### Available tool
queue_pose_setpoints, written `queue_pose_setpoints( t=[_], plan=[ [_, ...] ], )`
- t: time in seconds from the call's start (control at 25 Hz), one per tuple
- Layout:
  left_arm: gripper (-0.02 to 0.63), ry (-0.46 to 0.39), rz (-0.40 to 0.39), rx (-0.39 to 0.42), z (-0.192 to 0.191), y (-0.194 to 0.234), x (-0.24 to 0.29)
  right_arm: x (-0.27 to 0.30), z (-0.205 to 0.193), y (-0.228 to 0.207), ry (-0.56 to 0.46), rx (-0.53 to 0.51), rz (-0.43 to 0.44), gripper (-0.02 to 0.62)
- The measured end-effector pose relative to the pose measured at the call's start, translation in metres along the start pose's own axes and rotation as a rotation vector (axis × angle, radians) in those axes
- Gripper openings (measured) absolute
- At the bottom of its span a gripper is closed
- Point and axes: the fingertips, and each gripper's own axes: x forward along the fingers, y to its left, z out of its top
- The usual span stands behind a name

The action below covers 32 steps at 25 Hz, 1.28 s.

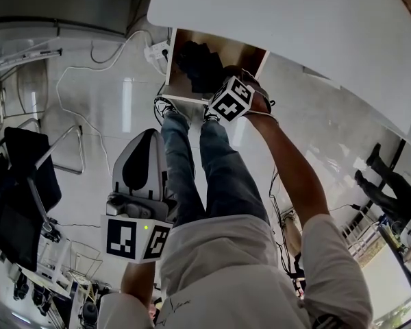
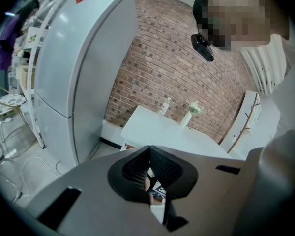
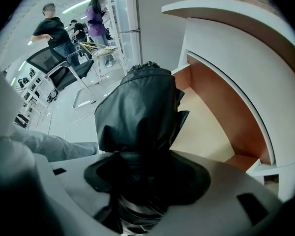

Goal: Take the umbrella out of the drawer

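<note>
A black folded umbrella [image 3: 142, 112] fills the right gripper view, and my right gripper [image 3: 147, 166] is shut on its near end. In the head view the umbrella [image 1: 197, 67] shows as a dark bundle over the open wooden drawer [image 1: 250, 55], with my right gripper [image 1: 218, 84] at the drawer's front edge, pointing steeply down. The drawer's bare wooden bottom [image 3: 206, 122] lies below and right of the umbrella. My left gripper [image 1: 142, 139] hangs apart at lower left, above the floor. Its jaws [image 2: 150, 168] meet with nothing between them.
The white table top [image 1: 294, 19] overhangs the drawer. The person's legs [image 1: 192, 163] stand in front of it. A black office chair [image 1: 20, 177] is at left, with cables [image 1: 89, 115] on the floor. A white fridge [image 2: 73, 73] stands beside the table. Other people [image 3: 54, 28] stand further off.
</note>
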Motion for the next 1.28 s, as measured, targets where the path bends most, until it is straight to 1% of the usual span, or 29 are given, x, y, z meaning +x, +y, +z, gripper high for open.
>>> queue_pose_setpoints(
  t=[0.64,1.28],
  plan=[
    [0.017,-0.028,-0.002,0.012,0.016,-0.019,-0.009,-0.04,0.008,0.005,-0.027,-0.021,0.016,0.262],
    [0.017,-0.083,-0.002,0.038,0.046,-0.036,-0.017,-0.095,0.024,0.009,-0.076,-0.03,0.021,0.264]
  ],
)
